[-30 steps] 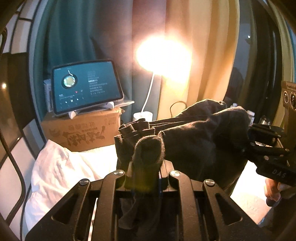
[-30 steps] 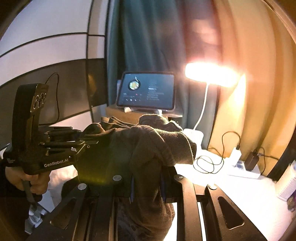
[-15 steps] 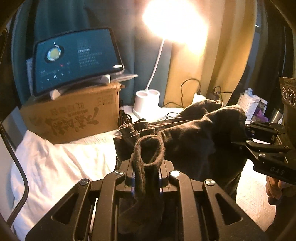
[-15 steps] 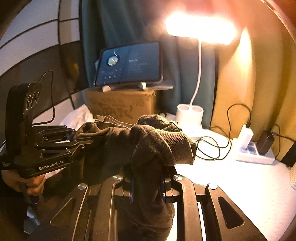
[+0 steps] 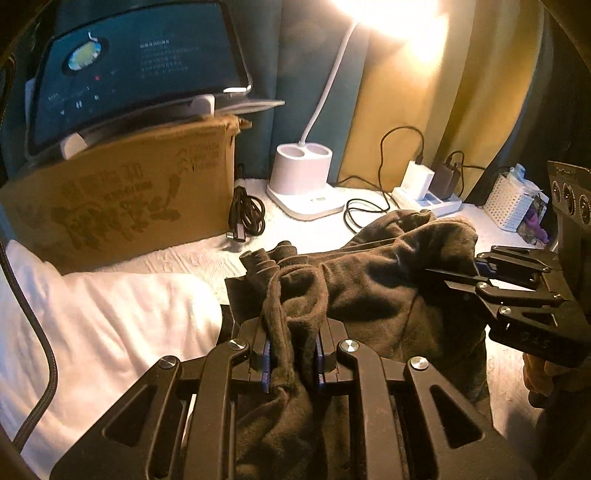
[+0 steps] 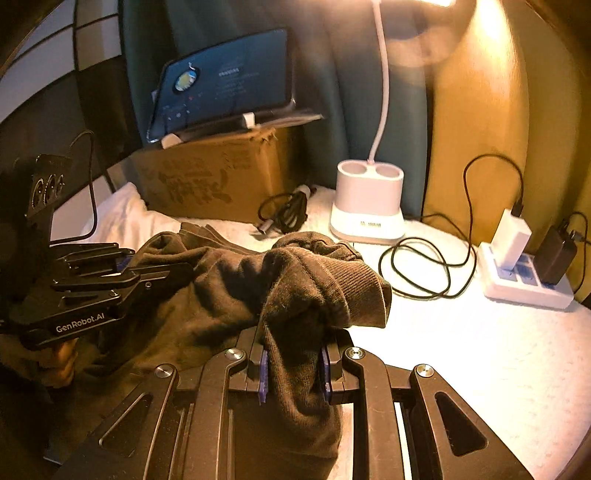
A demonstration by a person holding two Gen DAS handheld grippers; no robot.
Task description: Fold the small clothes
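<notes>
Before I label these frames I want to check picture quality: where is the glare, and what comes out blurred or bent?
Left wrist view: the lamp blows out to white glare at the top; the tablet is smeared and bowed by the fisheye. Right wrist view: the same glare sits at the top edge, washing the yellow curtain; the left side is deep shadow, and the dark garment shows little detail.
</notes>
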